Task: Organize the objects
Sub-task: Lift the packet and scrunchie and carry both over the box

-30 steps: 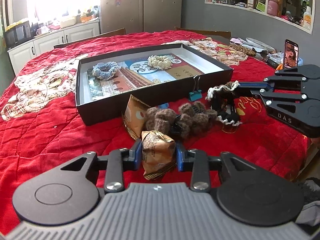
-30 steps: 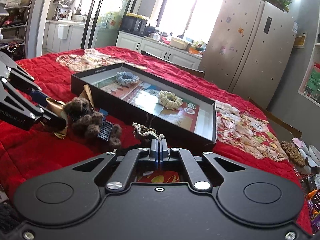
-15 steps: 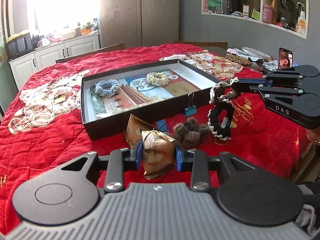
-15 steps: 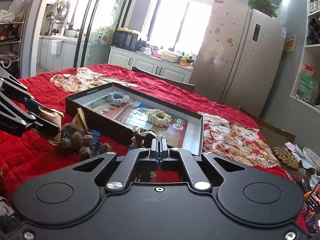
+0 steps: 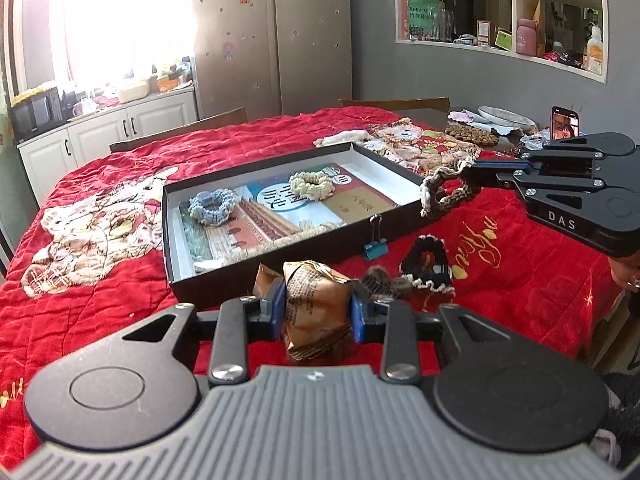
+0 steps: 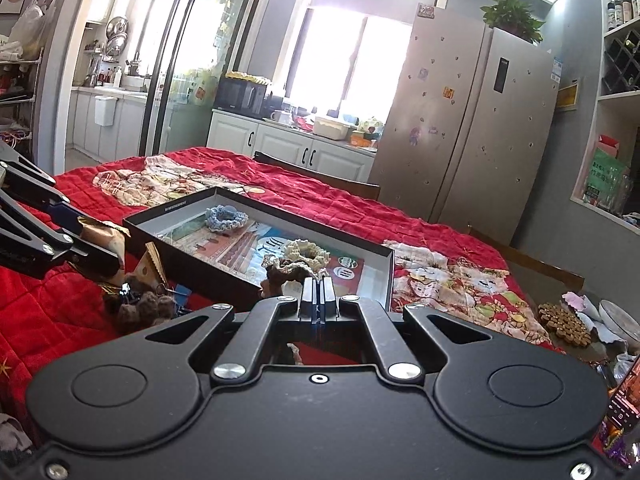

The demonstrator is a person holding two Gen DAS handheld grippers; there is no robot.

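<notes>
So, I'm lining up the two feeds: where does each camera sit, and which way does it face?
Left wrist: sits on the left gripper, facing across the red quilted table at the shallow black box; its pads clamp a brown snack packet, and the right gripper shows too.
Right wrist: sits on the shut right gripper, which pinches a brown-and-cream crocheted scrunchie.
Shared: the box and both grippers.
</notes>
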